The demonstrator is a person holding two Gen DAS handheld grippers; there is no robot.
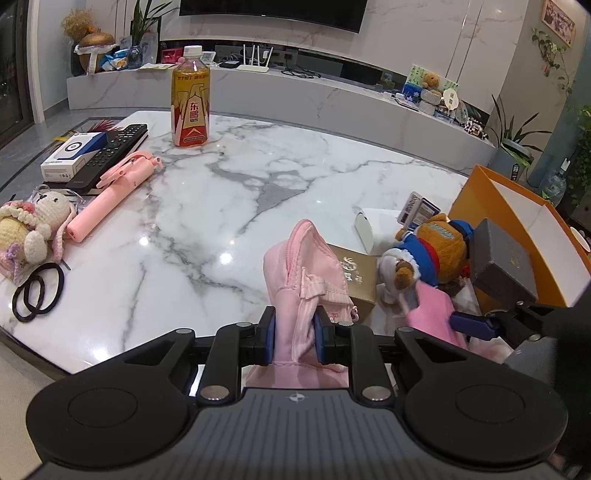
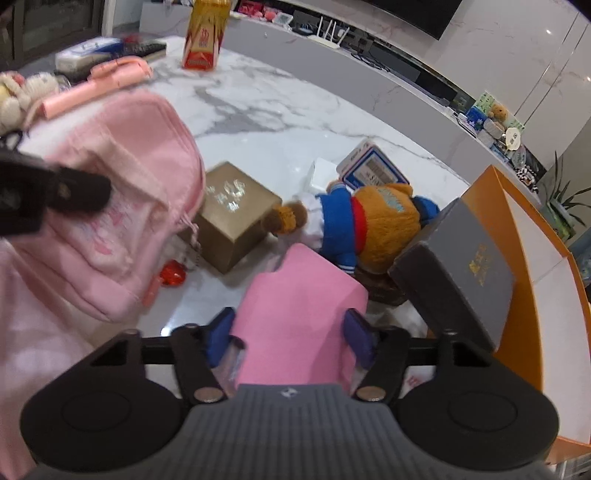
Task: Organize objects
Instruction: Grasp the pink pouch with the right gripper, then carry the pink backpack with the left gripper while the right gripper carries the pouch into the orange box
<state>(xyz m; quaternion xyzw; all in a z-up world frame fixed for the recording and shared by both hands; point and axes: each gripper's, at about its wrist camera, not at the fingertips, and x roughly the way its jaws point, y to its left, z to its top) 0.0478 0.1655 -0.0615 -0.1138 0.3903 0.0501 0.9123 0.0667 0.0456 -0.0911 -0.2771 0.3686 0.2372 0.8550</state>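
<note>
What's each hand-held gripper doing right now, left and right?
Left hand-held gripper: closed, clamping the pink bag.
Right hand-held gripper: pink flat item sits between its fingers; whether the pads press on it cannot be told.

Home living room. My claws work over a white marble table. Far side: long marble TV console under a wall-mounted television, a white router on it, potted plants far right.
</note>
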